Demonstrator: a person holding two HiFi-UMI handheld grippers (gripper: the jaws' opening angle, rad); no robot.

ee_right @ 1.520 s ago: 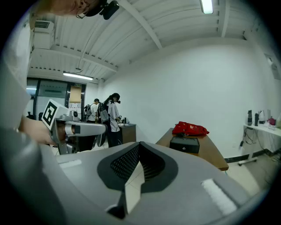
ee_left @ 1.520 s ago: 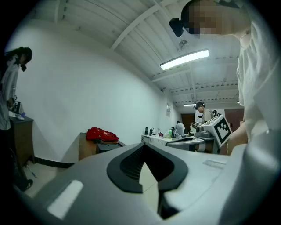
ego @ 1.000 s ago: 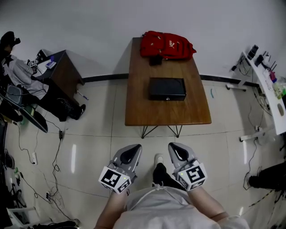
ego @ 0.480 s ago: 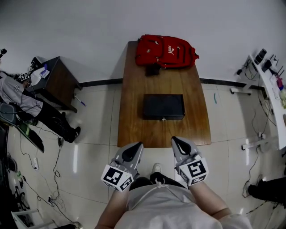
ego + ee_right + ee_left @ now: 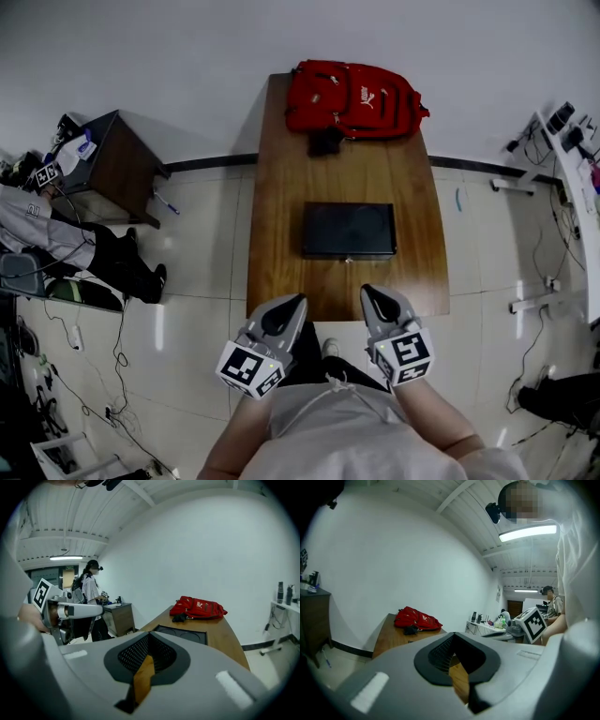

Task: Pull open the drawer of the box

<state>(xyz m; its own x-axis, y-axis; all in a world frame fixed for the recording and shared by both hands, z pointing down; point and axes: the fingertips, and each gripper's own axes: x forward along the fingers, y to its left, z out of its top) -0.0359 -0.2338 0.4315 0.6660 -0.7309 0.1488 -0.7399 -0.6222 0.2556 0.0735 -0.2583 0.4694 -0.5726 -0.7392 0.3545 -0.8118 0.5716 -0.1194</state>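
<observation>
The table [image 5: 281,187] is nearer than before; left gripper [image 5: 289,307] and right gripper [image 5: 373,298] at its edge, jaws closed, empty. Black box [image 5: 348,230] drawer shut.

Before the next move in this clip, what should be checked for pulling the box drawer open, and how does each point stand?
1. The box lies on the table, straight ahead of the person: ok.
2. The drawer is shut, with nothing sticking out of the box outline: ok.
3. The handle is located: cannot tell; only a small pale spot shows at the near front edge.
4. The way to the box is free: ok; bare wood lies in between, and the backpack sits at the far end, apart from the box.
5. Nothing is held in the left hand-held gripper or the right hand-held gripper: ok.
6. The jaws are apart to take a handle: not ok; both pairs stand together.
</observation>
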